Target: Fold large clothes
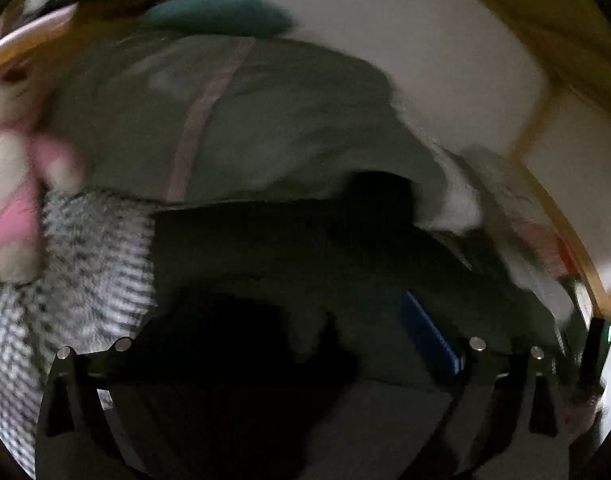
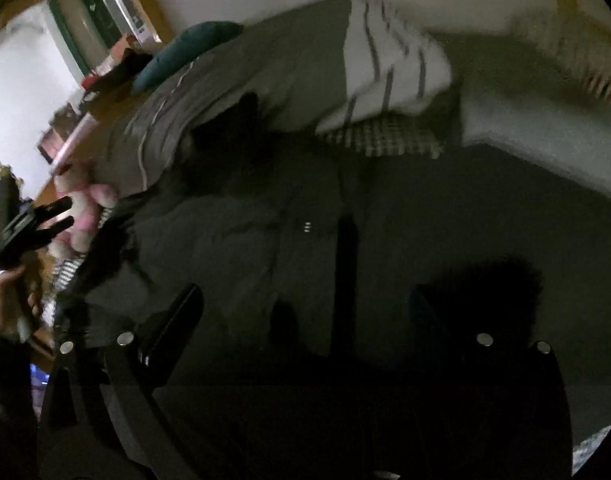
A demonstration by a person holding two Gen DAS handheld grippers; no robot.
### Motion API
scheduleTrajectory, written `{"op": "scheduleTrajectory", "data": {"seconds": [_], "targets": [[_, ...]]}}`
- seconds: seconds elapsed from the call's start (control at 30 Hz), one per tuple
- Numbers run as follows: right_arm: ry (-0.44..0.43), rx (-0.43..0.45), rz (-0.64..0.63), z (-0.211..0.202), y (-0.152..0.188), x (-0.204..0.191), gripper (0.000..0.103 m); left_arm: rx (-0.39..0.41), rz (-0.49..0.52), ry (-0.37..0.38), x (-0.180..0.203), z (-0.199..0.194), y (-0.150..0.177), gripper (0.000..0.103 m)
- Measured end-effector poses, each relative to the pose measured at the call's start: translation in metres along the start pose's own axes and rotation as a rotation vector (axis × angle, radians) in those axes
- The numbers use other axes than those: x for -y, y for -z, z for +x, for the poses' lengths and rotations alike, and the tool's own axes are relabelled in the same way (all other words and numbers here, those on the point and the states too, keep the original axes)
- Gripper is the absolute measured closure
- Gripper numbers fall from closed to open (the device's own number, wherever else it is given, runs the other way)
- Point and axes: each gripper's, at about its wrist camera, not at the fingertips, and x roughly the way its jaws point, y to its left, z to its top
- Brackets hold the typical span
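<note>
Pale walls and wooden trim [image 1: 561, 12] frame a bed where you work, its grey-green cover [image 1: 289, 120] crossed by a thin pink stripe. A teal pillow [image 1: 221, 14] lies at the far end, a pink-and-white plush toy [image 1: 13, 184] at the left edge on a zigzag knit blanket [image 1: 85, 264]. A white striped pillow [image 2: 393, 68] sits toward the wall on a checked cloth [image 2: 385, 136]. The dark garment [image 2: 305, 240] lies spread across the near part of the bed, directly under both tools. Your right gripper [image 2: 305, 320] stands wide apart with nothing between its fingers. Your left gripper [image 1: 301, 344] is likewise spread wide and grips nothing. From the right wrist it shows at the left edge, your hand [image 2: 9, 300] around its handle. Both views are blurred and dim.
</note>
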Motion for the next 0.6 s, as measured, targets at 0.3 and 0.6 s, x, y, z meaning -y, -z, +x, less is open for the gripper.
{"op": "scheduleTrajectory", "data": {"seconds": [0.3, 0.6], "targets": [[0.332, -0.215, -0.189, 0.12, 0.009, -0.033, 0.003, -0.285, 0.159, -0.114, 0.043, 0.123, 0.078, 0.006], [0.35, -0.154, -0.161, 0.076, 0.009, -0.026, 0.003, -0.249, 0.192, -0.164, 0.041, 0.139, 0.071, 0.005]]}}
